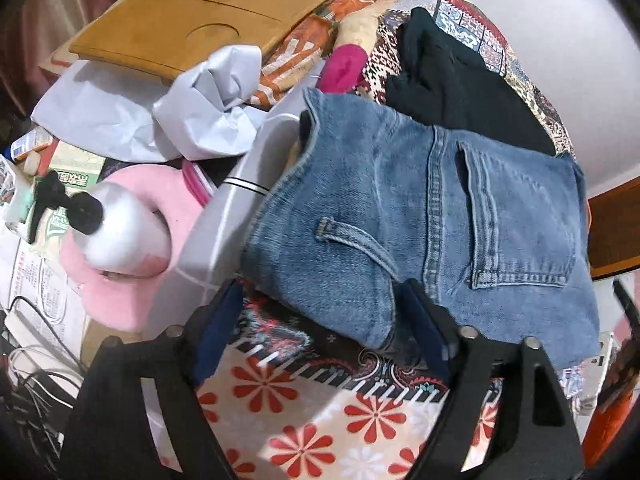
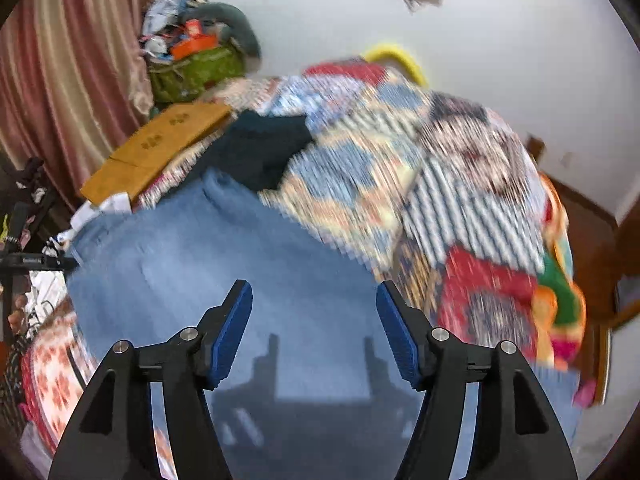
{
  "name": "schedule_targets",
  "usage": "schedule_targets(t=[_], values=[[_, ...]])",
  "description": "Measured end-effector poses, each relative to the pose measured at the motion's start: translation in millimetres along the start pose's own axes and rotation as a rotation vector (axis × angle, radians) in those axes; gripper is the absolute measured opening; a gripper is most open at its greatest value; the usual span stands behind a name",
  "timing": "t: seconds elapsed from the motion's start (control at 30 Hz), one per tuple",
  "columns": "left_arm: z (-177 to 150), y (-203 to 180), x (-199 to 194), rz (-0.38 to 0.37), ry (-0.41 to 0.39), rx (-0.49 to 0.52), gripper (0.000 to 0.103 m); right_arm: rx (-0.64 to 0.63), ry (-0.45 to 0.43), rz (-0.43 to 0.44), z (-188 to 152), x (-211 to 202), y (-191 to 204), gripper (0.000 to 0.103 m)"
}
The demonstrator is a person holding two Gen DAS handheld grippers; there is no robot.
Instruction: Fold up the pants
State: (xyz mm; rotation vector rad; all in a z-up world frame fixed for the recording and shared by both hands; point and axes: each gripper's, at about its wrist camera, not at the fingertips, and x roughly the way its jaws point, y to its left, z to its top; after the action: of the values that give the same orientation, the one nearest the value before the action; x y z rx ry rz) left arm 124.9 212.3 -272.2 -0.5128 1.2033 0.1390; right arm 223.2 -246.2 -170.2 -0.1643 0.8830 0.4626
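We see the blue jeans (image 1: 420, 216) lying folded in the centre-right of the left wrist view, back pocket up, on the flower-patterned bedspread (image 1: 320, 420), with a dark garment (image 1: 452, 84) just beyond them at upper right. Our left gripper (image 1: 316, 320) stands spread at the bottom of that frame, one finger touching the near edge of the denim, nothing pinched. In the blurred right wrist view our right gripper (image 2: 314, 320) is likewise spread above the jeans (image 2: 240, 264), its shadow on the cloth, while a wooden tray (image 1: 200, 20) and a pink cushion (image 1: 132, 272) sit at upper and middle left.
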Motion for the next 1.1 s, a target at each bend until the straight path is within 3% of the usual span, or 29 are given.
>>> schedule_targets(t=[0.07, 0.17, 0.27, 0.4, 0.53, 0.63, 0.7, 0.77, 0.87, 0.97, 1.1], values=[[0, -7, -1, 0.014, -0.025, -0.004, 0.06, 0.032, 0.049, -0.007, -19, 5, -7, 0.061], [1, -20, -14, 0.09, -0.114, 0.055, 0.049, 0.069, 0.116, -0.014, -46, 15, -11, 0.061], [-6, -31, -17, 0.197, -0.176, 0.161, 0.049, 0.112, 0.125, -0.003, -70, 15, -15, 0.061], [-15, -32, 13, 0.242, -0.097, 0.198, 0.053, 0.221, 0.109, 0.045, -84, 2, -32, 0.061], [-9, -40, -2, 0.272, -0.08, 0.214, 0.056, 0.272, 0.104, -0.014, -104, -15, -51, 0.061], [0, -47, -19, 0.271, -0.085, 0.213, 0.056, 0.356, 0.082, -0.072, -121, -33, -78, 0.061], [6, -58, -33, 0.274, -0.115, 0.21, 0.063, 0.444, 0.05, -0.097, -134, -47, -102, 0.061], [15, -74, -47, 0.258, -0.157, 0.211, 0.079, 0.543, 0.02, -0.123, -147, -58, -129, 0.061], [20, -106, -60, 0.195, -0.198, 0.249, 0.086, 0.689, -0.011, -0.181, -174, -72, -174, 0.061], [23, -146, -55, 0.123, -0.181, 0.318, 0.089, 0.797, -0.011, -0.257, -196, -78, -206, 0.061], [19, -197, -33, 0.062, -0.123, 0.412, 0.089, 0.911, -0.013, -0.288, -216, -74, -243, 0.061]])
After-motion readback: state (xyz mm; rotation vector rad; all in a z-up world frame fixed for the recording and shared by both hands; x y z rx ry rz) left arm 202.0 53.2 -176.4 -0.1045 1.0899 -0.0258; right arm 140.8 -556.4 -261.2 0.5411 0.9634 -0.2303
